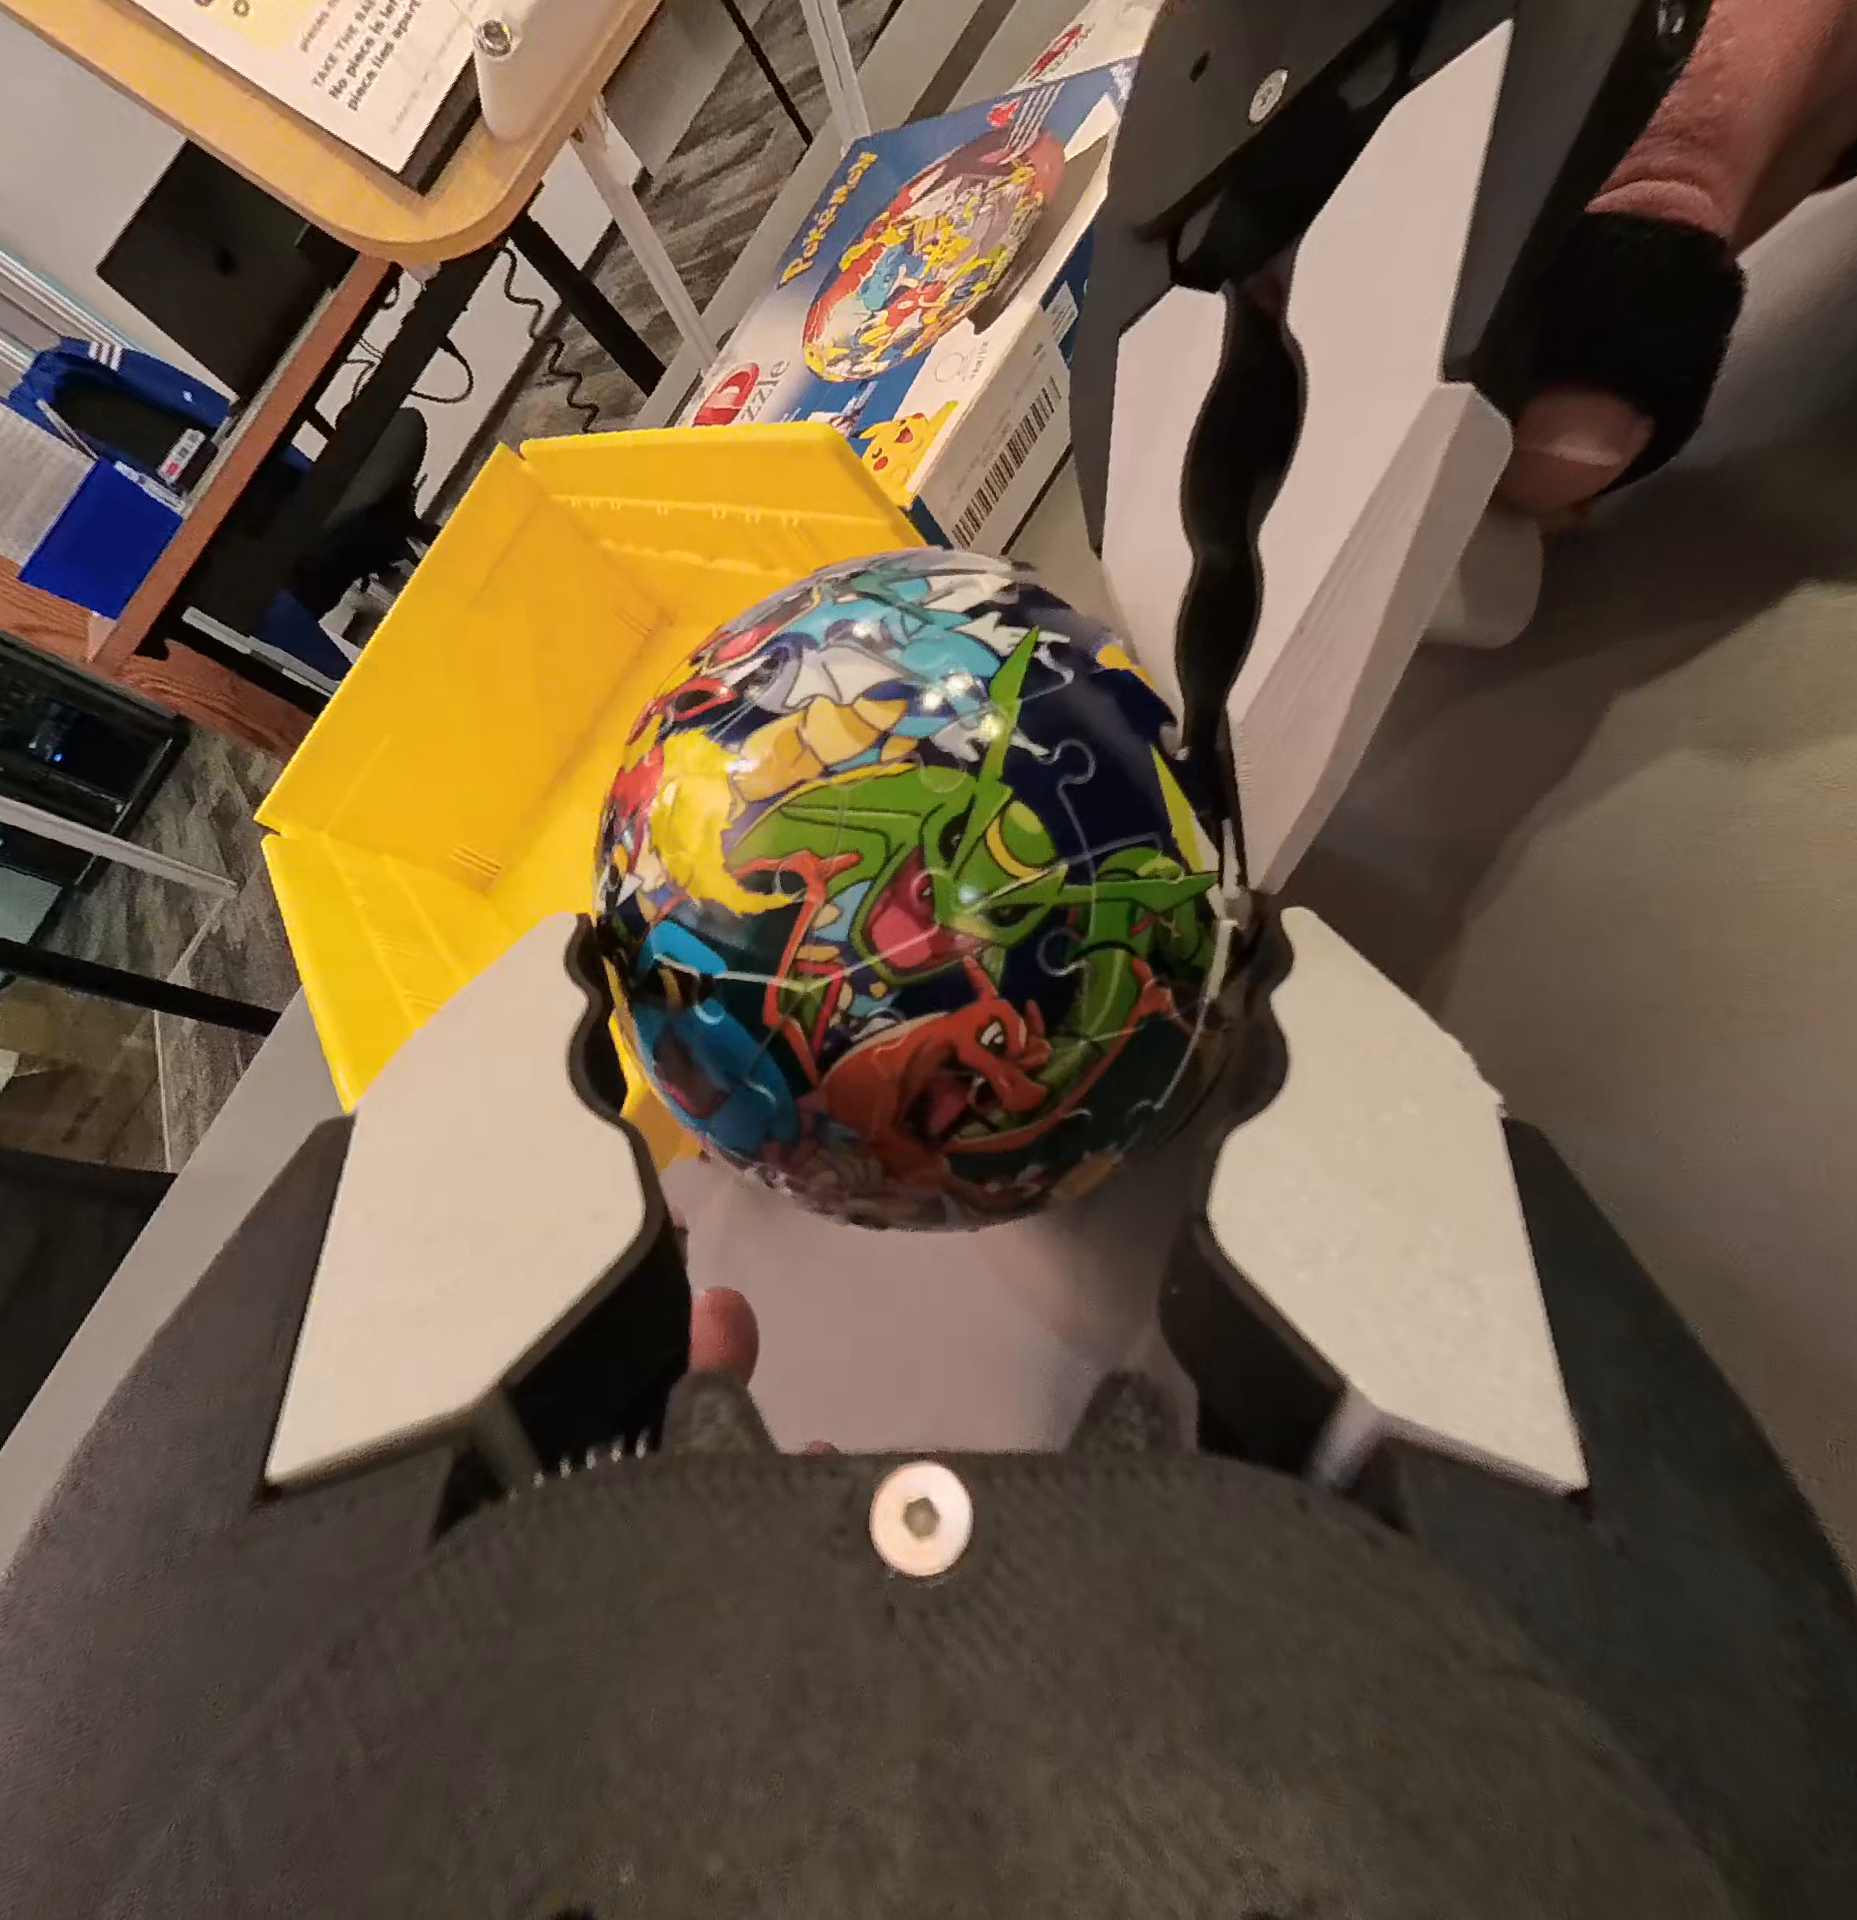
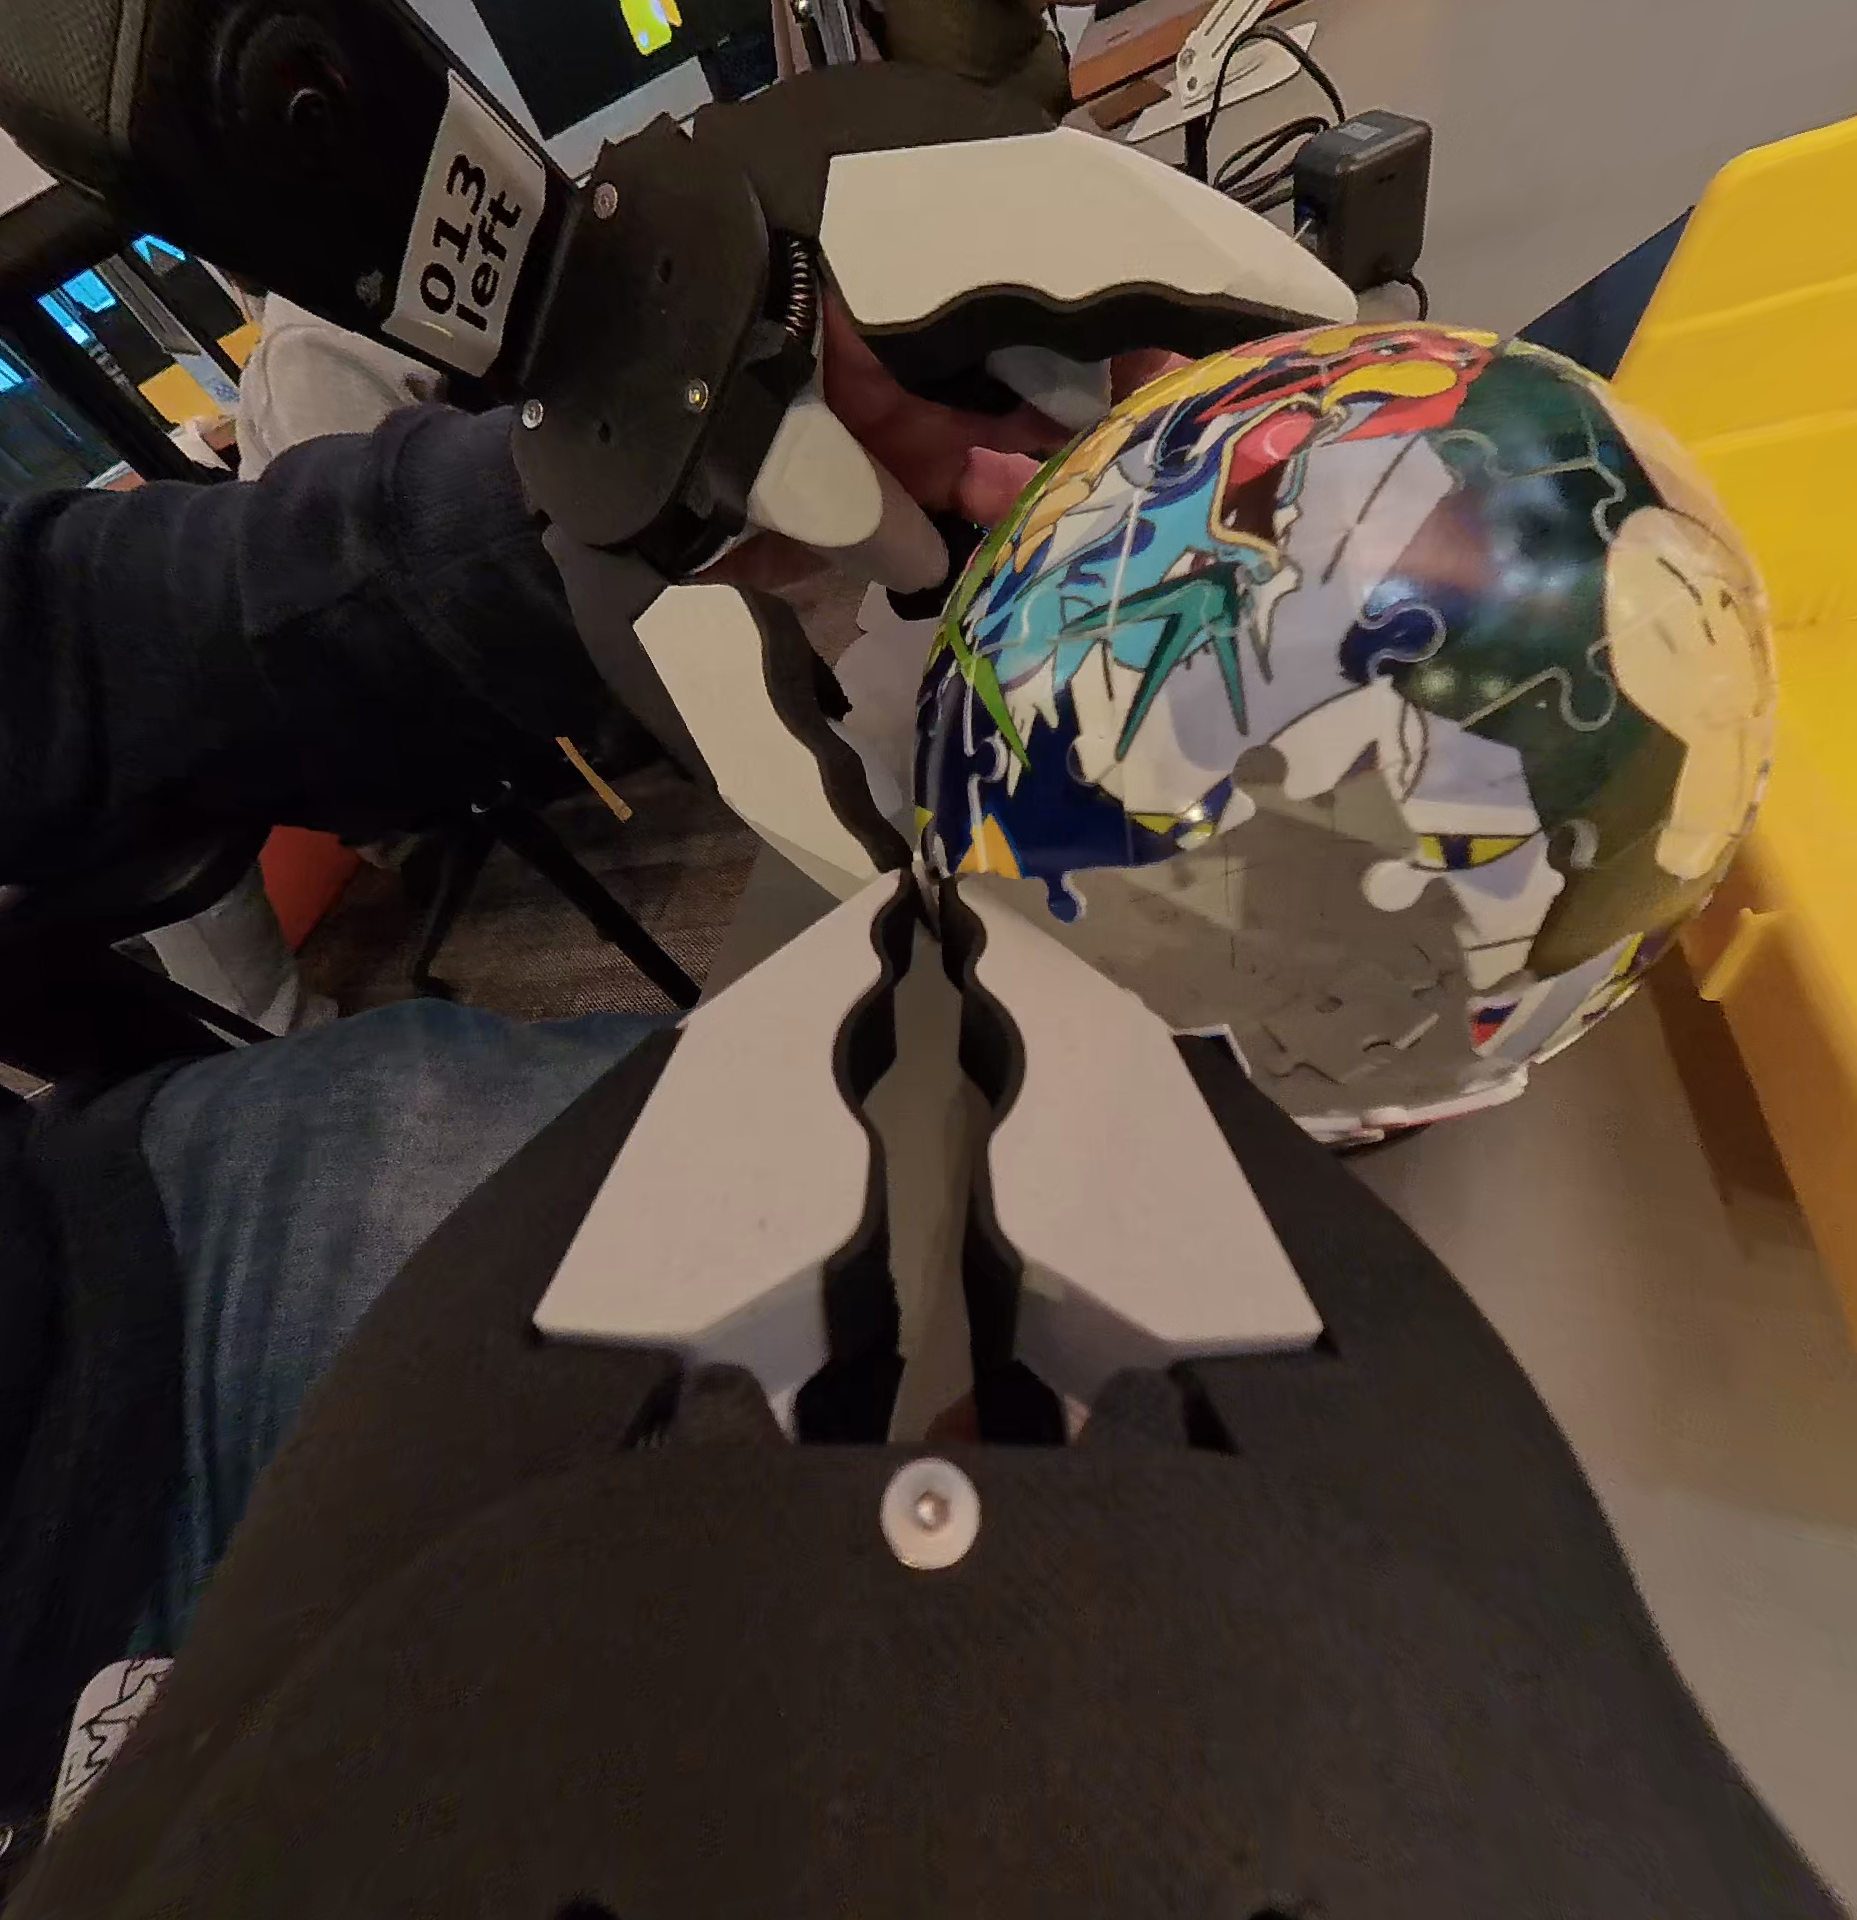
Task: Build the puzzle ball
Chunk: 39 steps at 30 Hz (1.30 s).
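Puzzle ball [image 1: 908, 894], glossy, printed with bright cartoon creatures, mostly assembled; gap in the shell on the side facing the right wrist view [image 2: 1319, 966], grey inner faces of pieces showing through. Gripped between the two fingers of the left claw [image 1: 919, 961], spread wide around it, pads pressed to opposite sides. Held over the near edge of the grey worktop [image 1: 1630, 935], just beside a yellow plastic bin [image 1: 467, 748]. Right claw [image 2: 926, 883] narrowed almost shut, tips pinching the ball's shell at the rim of the gap; whether a loose piece sits between them, cannot tell. Puzzle box [image 1: 934, 301], printed with a picture of the ball, lying on the worktop beyond the bin. Wooden table [image 1: 311, 156] with a printed sheet further back, off the worktop.
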Available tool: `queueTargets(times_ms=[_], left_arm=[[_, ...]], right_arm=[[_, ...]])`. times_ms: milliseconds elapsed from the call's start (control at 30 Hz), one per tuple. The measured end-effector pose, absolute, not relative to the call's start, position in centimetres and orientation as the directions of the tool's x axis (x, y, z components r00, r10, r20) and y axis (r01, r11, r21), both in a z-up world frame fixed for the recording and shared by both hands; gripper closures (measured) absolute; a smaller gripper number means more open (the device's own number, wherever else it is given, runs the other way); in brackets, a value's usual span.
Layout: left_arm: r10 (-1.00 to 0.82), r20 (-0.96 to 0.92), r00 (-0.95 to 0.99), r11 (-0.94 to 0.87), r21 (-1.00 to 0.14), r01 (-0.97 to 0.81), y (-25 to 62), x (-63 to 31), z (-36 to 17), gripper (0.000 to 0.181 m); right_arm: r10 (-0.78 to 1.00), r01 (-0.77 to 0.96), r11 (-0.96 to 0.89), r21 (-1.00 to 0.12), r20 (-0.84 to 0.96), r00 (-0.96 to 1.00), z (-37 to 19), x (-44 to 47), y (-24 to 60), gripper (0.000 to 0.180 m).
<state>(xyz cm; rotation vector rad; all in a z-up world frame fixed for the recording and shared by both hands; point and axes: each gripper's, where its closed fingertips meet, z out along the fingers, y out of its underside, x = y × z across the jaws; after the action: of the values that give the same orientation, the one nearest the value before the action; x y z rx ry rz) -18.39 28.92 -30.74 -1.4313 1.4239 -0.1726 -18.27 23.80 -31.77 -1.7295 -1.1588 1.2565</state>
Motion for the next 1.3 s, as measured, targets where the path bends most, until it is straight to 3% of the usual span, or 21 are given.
queueTargets(times_ms=[467,1300], left_arm=[[-0.738,-0.672,0.064,0.435,-0.545,-0.717,28.5,-15.9,-30.6,0.063],[-0.717,-0.695,0.051,0.431,-0.500,-0.752,29.4,-15.7,-30.7,0.063]], right_arm=[[0.934,0.277,-0.355,-0.893,-0.349,0.074,-31.3,-18.3,23.5,0.180],[0.897,0.179,-0.443,-0.879,-0.436,0.079,-31.1,-17.4,24.5,0.177]])
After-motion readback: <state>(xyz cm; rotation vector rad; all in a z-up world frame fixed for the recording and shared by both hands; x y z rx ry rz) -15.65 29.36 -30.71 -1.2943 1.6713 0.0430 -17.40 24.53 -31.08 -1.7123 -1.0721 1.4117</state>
